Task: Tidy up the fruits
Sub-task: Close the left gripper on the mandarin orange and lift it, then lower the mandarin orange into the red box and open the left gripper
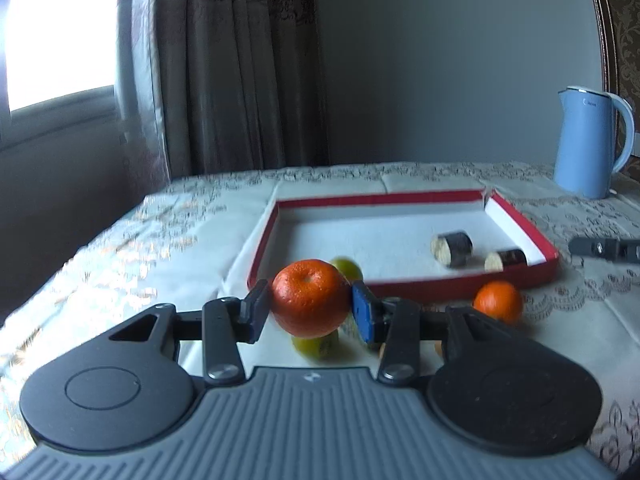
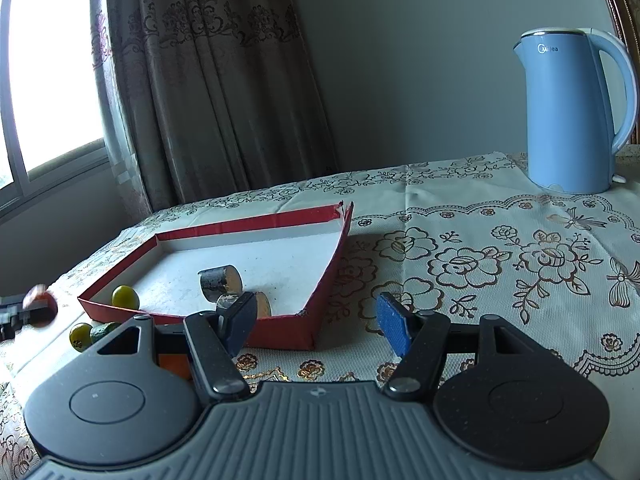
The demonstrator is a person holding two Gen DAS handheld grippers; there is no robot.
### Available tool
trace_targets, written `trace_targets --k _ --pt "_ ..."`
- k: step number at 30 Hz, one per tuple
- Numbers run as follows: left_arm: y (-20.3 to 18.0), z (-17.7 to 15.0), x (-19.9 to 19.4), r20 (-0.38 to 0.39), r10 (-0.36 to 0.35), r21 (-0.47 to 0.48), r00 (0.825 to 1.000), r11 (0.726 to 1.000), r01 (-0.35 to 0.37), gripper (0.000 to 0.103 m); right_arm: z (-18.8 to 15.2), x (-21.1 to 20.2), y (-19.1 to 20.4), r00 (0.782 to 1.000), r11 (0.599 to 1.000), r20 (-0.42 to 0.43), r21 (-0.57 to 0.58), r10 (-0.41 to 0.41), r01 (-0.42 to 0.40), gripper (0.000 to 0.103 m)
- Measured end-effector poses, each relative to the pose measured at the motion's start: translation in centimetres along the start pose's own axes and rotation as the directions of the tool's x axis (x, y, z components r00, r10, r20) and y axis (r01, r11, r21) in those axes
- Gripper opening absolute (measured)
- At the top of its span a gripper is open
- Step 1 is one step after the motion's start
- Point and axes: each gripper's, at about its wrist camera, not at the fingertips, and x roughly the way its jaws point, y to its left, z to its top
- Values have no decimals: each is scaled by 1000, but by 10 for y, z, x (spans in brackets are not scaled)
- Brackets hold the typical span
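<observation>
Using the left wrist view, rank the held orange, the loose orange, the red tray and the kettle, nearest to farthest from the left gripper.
1. Held orange, between the left gripper fingers.
2. Loose orange, right, on the cloth.
3. Red tray, ahead.
4. Kettle, far right.

Orange (image 1: pixel 310 298) held above table; second orange (image 1: pixel 498 301) and green fruits (image 2: pixel 125 297) near red tray (image 1: pixel 400 198).

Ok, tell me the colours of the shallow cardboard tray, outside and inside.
The shallow cardboard tray is red outside, white inside; it shows best in the right wrist view.
</observation>
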Motion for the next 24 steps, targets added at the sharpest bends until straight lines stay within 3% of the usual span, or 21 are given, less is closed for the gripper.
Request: trace_targets --k 11,24 --pt "-18 65 64 -70 106 -26 992 994 -108 40 0 7 -7 1000 999 -31 43 5 -3 66" --pt "-29 56 117 -168 145 -29 975 988 -152 40 0 13 -9 998 998 -66 57 12 -8 66"
